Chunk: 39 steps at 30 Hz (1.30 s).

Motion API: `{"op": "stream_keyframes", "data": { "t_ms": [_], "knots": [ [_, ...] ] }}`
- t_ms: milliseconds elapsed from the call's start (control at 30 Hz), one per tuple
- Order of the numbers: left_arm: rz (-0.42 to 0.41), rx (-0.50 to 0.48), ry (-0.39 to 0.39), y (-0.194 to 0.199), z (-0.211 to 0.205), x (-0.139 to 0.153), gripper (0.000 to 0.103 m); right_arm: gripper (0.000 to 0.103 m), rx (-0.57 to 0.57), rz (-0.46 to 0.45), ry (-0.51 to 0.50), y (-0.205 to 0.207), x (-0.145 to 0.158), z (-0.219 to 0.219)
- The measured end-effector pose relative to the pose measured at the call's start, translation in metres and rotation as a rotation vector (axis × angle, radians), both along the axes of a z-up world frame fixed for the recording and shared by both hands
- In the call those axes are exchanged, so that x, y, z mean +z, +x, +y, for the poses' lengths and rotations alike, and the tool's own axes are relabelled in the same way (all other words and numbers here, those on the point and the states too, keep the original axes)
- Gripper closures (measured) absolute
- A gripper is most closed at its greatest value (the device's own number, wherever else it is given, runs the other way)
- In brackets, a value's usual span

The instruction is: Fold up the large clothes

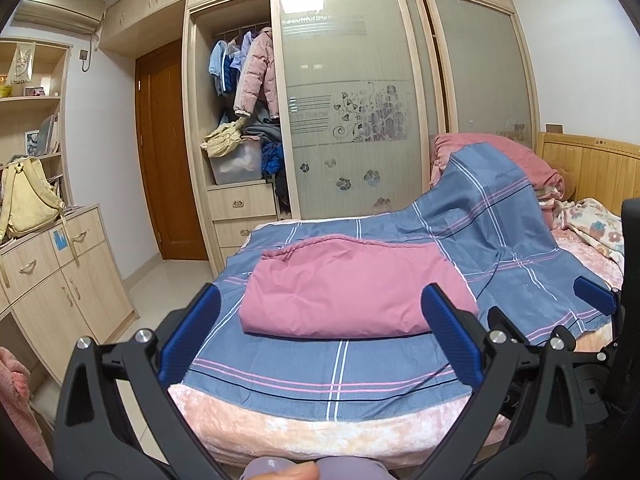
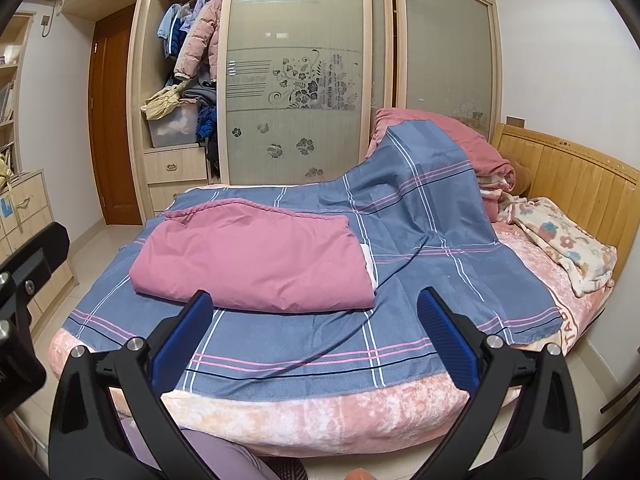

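Nearest the lens in the left wrist view, the left gripper [image 1: 320, 336] is shown with its blue-padded fingers [image 1: 188, 332] spread wide and nothing held between them; its black body is cut off by the lower frame edge. A fingertip and lilac fabric, seen only partly, appear at the bottom edge. The folded pink garment [image 1: 352, 284] is framed between the fingers but lies beyond them, untouched, on the blue plaid sheet [image 1: 320, 372] near the foot of the bed [image 1: 320, 432]. To the garment's left, a cabinet with a yellow backpack [image 1: 28, 196] is seen; behind it, an open wardrobe [image 1: 240, 120] with hanging jackets. To its right, the sheet rises over a heap of pink bedding [image 1: 512, 156], whose lower part is hidden.

In the right wrist view, the right gripper [image 2: 316, 336] is likewise held wide apart and empty, short of the folded pink garment [image 2: 256, 260]. A white layer is just visible at the garment's right edge. The left gripper's black frame [image 2: 24, 280] is cut off at left.
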<state>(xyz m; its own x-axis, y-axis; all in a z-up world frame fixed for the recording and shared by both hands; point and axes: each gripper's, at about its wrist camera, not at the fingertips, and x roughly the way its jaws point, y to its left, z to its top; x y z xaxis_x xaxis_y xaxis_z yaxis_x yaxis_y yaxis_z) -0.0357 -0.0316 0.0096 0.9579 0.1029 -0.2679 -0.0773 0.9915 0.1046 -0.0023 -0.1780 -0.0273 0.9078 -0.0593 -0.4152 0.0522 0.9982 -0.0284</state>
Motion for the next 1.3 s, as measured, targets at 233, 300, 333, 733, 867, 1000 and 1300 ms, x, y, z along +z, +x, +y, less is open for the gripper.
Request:
{"op": "stream_keyframes", "data": {
  "t_ms": [233,300,333,733,867,1000,1300],
  "knots": [
    [0.0,-0.002,-0.016,0.0009,0.0035,-0.0021,0.002,0.001,0.012,-0.005,-0.009,0.0003,-0.0001,0.0012],
    [0.001,-0.002,-0.021,0.0011,0.0037,-0.0029,0.002,0.001,0.015,-0.006,-0.011,-0.0006,0.0,0.0016],
    [0.0,-0.002,-0.023,0.001,0.0034,-0.0035,0.002,0.001,0.015,-0.008,-0.012,-0.0012,0.0002,0.0022],
    [0.0,-0.003,-0.024,0.0008,0.0018,-0.0052,0.002,0.001,0.027,-0.009,-0.02,-0.0022,0.0025,0.0052],
    [0.005,-0.008,-0.026,0.0007,0.0027,-0.0056,0.002,0.001,0.032,-0.007,-0.023,-0.001,0.0033,0.0041],
    [0.008,-0.01,-0.029,0.0008,0.0039,-0.0064,0.002,0.001,0.034,-0.005,-0.024,-0.0002,0.0032,0.0043],
    [0.016,-0.02,-0.028,-0.0003,0.007,-0.0072,0.002,0.001,0.034,-0.004,-0.024,0.0005,0.0027,0.0048]
  ]
}}
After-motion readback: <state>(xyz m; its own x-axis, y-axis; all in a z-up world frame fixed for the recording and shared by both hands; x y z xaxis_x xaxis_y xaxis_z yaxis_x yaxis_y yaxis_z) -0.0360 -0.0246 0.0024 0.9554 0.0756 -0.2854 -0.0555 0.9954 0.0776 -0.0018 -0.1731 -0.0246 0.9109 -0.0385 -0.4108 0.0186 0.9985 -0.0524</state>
